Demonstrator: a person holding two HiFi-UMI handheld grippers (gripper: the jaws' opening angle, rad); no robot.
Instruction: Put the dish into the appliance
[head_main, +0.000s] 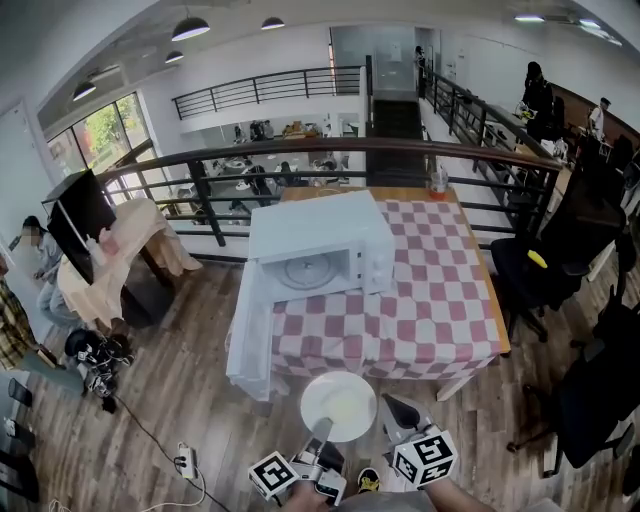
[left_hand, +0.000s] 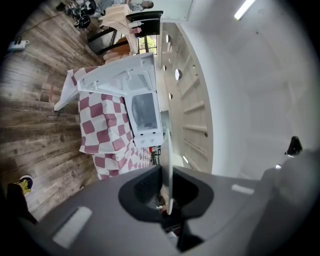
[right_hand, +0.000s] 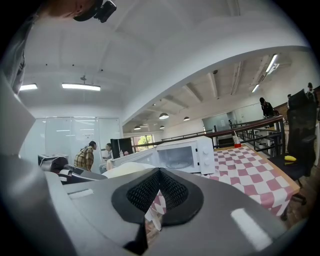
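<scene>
**Plate carry toward the open microwave**

Left tongs are clenched on the near rim of the white plate. The plate hangs flat in the air just short of the surface and is not yet over it. In the left gripper view the rim sits edge-on between the pads, so the bite looks sound, but it is one-sided. The far side has no support, so the plate is best kept level and carried without hurry.

Right tongs, just beside the plate, are clenched on nothing. They could steady the underside if the plate droops.

Farther on, the microwave stands on the checked cloth with its door swung open at the left, reaching out toward the person. The best approach is to the right of that door and straight at the cavity, low enough to clear the top of the opening. The plate should be centred on the glass turntable before the tongs let go.
</scene>
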